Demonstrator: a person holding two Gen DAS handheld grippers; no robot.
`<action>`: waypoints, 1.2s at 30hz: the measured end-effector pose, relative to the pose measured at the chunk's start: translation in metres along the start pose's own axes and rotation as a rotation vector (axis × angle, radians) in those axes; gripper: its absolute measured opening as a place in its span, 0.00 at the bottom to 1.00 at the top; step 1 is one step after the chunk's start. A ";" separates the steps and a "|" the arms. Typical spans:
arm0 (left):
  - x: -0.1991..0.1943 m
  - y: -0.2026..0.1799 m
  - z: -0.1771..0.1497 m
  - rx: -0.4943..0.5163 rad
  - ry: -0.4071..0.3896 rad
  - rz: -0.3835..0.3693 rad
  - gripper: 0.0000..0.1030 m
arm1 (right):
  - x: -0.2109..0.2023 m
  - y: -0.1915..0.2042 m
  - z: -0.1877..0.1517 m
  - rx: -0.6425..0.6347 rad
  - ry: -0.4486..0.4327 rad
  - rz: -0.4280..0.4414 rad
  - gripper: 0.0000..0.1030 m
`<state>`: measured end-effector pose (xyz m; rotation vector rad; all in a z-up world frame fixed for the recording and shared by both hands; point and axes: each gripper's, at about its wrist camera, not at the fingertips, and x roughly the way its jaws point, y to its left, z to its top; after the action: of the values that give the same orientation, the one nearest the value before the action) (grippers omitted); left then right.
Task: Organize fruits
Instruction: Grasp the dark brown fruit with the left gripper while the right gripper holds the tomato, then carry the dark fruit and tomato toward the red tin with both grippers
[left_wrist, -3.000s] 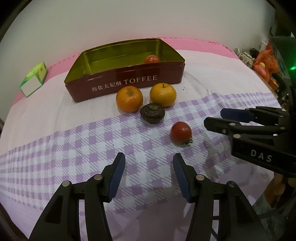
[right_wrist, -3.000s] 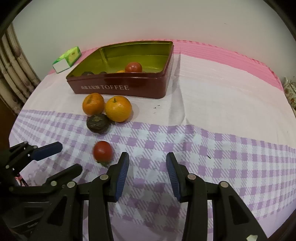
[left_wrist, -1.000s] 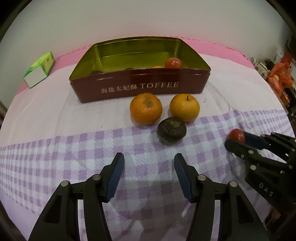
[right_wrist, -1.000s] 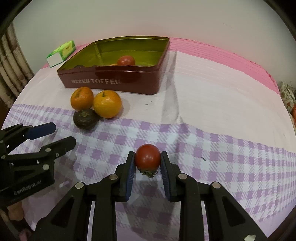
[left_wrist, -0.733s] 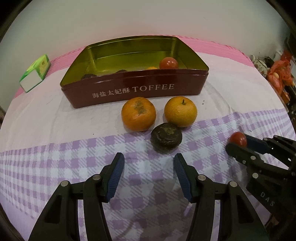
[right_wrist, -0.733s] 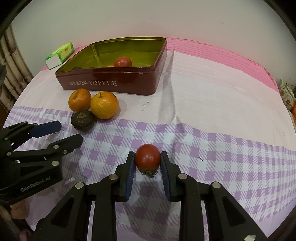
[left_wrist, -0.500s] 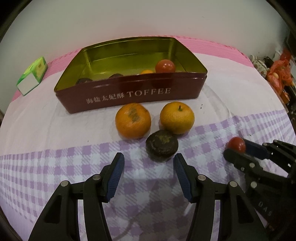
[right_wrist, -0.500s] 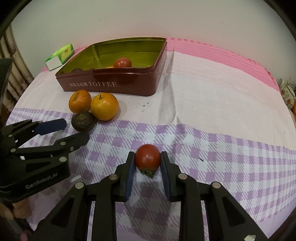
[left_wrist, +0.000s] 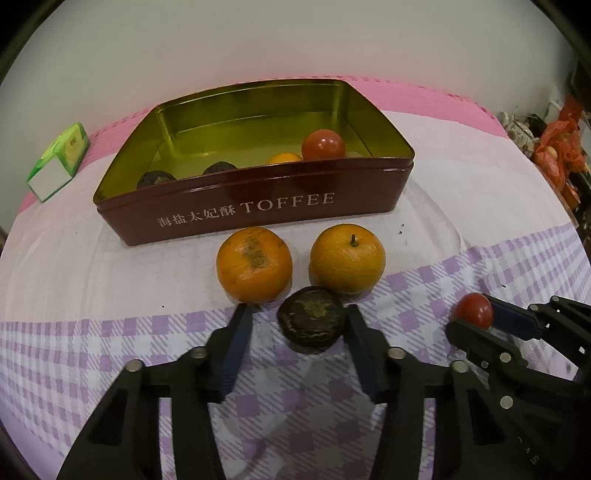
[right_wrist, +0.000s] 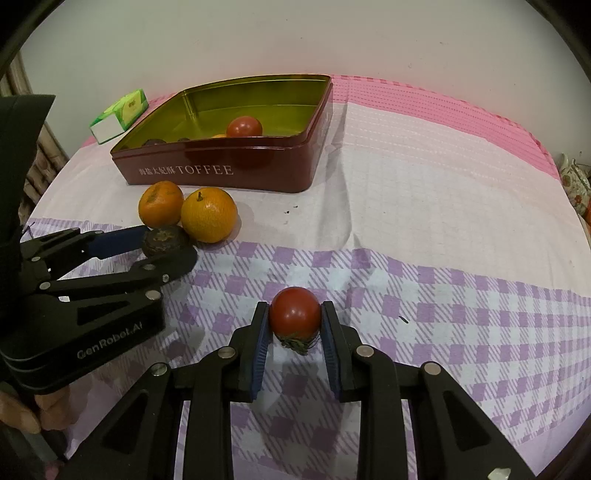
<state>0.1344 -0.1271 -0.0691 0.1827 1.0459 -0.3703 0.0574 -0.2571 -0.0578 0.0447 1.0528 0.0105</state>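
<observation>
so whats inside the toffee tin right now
In the toffee tin: one red tomato, an orange fruit and two dark fruits, all partly hidden by the front wall; anything lower is covered.

Wall (left_wrist: 258, 40): plain, off-white, unmarked, running behind the table. Tablecloth (right_wrist: 424, 192): pink stripe along the far edge, pale white band in the middle, purple-and-white check nearest the cameras; creased in places. Small green-and-white carton (left_wrist: 59, 162): lay at the far left edge. Clutter (left_wrist: 557, 144): orange-red plastic and patterned items stood at far right, details unclear. Lighting: dim, warm, indoor.
</observation>
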 end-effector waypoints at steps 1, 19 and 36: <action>-0.001 0.000 -0.001 0.001 -0.001 -0.001 0.41 | 0.000 0.000 0.000 -0.001 0.000 0.000 0.25; -0.015 0.010 -0.021 0.003 -0.001 -0.007 0.35 | 0.001 0.000 0.000 -0.005 0.000 -0.003 0.25; -0.025 0.018 -0.034 -0.021 0.001 0.023 0.35 | 0.002 0.001 0.001 -0.013 -0.001 -0.014 0.25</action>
<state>0.1027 -0.0948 -0.0644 0.1757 1.0476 -0.3382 0.0590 -0.2561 -0.0590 0.0261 1.0521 0.0046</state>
